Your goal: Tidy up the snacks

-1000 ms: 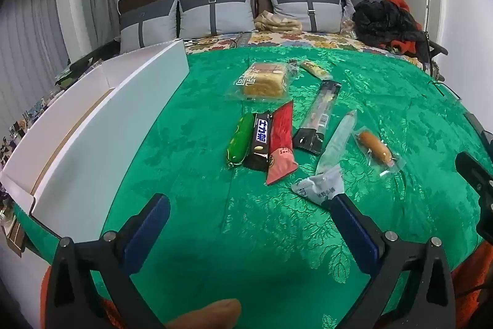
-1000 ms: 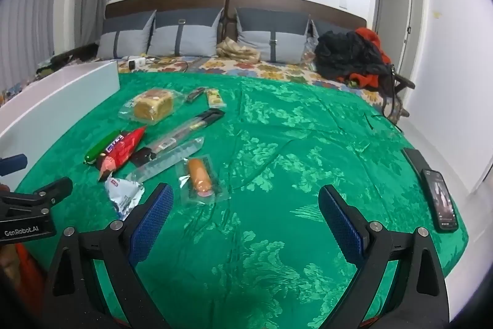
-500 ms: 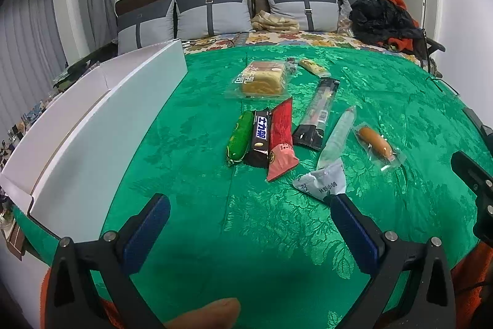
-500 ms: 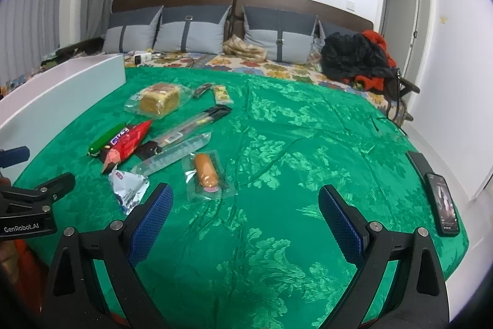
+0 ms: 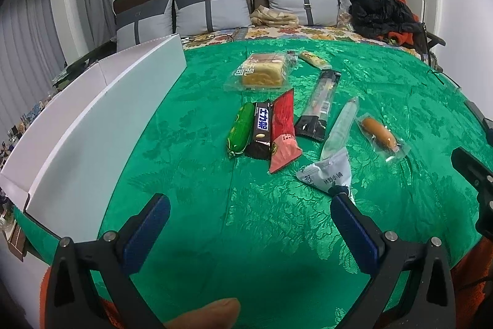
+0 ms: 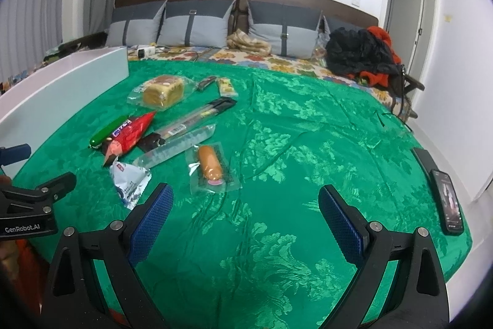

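Observation:
Snacks lie on a green cloth: a bread pack, a green sausage, a dark chocolate bar, a red packet, a long black pack, a clear tube, a wrapped sausage and a white pouch. My left gripper is open and empty, near the white pouch. My right gripper is open and empty, just in front of the wrapped sausage. A white box stands at the left.
Pillows and a pile of dark clothes are at the head of the bed. A phone lies at the cloth's right edge. The box also shows in the right wrist view.
Both grippers have drifted slightly forward toward the snacks. Both stay open and nothing on the cloth has moved.

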Demonstrator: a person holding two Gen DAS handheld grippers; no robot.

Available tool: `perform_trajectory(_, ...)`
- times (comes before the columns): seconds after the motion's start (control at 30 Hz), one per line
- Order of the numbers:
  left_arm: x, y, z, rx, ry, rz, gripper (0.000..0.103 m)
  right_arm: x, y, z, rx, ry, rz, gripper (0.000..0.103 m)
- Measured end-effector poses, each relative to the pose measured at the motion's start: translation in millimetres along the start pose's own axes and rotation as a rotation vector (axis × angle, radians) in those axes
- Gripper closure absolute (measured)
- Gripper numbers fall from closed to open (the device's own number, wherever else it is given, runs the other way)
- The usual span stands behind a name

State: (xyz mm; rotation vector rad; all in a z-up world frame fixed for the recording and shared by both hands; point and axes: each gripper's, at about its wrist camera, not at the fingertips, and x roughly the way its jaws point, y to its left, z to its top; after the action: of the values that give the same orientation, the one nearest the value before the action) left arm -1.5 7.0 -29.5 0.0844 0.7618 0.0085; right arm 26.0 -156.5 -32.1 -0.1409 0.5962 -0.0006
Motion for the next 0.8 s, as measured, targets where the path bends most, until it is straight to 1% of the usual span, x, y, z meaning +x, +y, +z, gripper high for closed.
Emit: perform_trajectory(0.8,10.3,9.3,-3.8,-0.013,0.033,0.021,0.000,1.7,0.7,-0.1,0.000,0.009,0.004,0.006)
